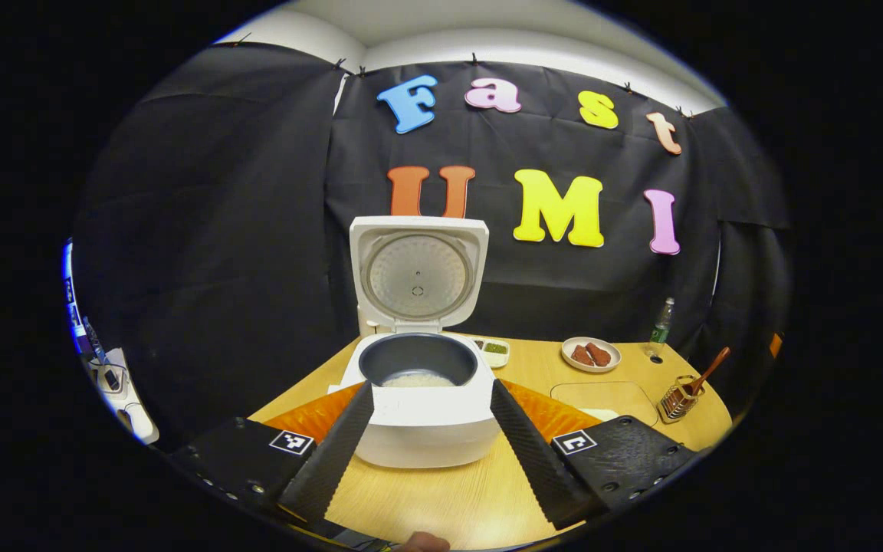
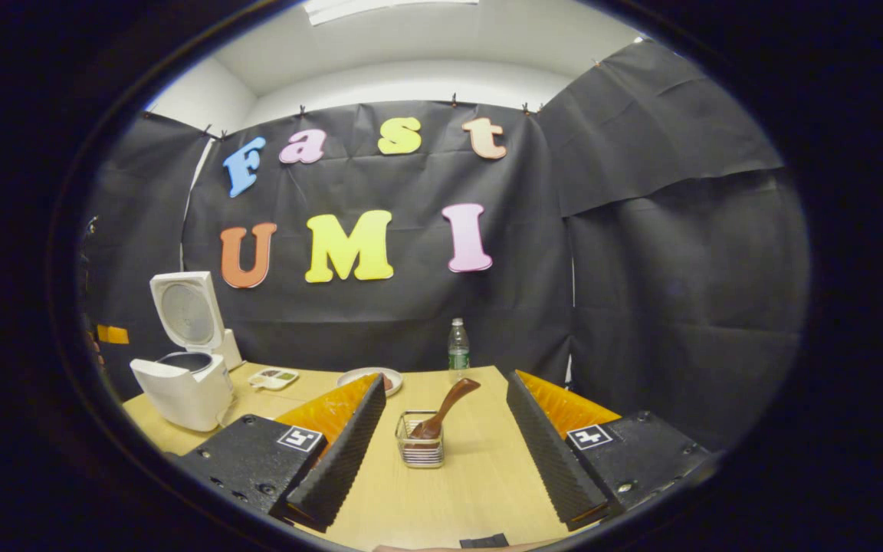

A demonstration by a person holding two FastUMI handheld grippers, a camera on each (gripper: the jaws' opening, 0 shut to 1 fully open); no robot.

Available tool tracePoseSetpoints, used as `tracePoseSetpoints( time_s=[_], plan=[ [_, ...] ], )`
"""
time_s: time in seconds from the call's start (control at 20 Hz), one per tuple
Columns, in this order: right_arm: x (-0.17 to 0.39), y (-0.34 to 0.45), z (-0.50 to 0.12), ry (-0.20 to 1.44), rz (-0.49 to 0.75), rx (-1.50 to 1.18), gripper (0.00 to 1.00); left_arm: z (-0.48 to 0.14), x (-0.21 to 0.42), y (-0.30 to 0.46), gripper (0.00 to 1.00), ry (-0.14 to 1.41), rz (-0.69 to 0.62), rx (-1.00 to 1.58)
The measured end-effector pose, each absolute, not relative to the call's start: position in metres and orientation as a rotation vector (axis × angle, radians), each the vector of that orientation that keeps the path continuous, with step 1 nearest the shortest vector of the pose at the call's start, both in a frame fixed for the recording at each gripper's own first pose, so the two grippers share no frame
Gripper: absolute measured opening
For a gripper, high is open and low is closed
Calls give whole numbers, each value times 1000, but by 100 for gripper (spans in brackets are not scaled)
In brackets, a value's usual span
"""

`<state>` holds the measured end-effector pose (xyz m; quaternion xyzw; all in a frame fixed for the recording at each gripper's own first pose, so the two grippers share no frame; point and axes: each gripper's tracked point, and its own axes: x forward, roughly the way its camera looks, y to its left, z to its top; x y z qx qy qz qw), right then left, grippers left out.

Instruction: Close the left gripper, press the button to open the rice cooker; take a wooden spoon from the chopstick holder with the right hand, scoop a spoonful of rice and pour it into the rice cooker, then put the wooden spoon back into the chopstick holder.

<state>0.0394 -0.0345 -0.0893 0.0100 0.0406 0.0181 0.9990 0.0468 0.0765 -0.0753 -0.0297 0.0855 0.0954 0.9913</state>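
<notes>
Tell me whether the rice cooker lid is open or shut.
Open. The rice cooker lid stands raised behind the pot, with rice visible inside.

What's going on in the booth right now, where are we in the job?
The rice cooker stands open on the table, lid up, with rice in its pot. The left tool is open in front of it, holding nothing. The right tool is also open, facing the chopstick holder, where the wooden spoon sits tilted. Neither tool holds anything.
</notes>
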Motion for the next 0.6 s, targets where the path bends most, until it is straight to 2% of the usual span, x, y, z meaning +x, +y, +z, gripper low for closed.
tracePoseSetpoints(
  time_s=[0.45, 0.6],
  plan=[
    [105, -39, -142, 167, 51, 38, 100, -69, -13, 16, 94, 6, 108, -53],
    [136, -30, -172, 228, 91, 63, 100, -80, -30, 5, 94, -17, 93, -56]
  ],
)
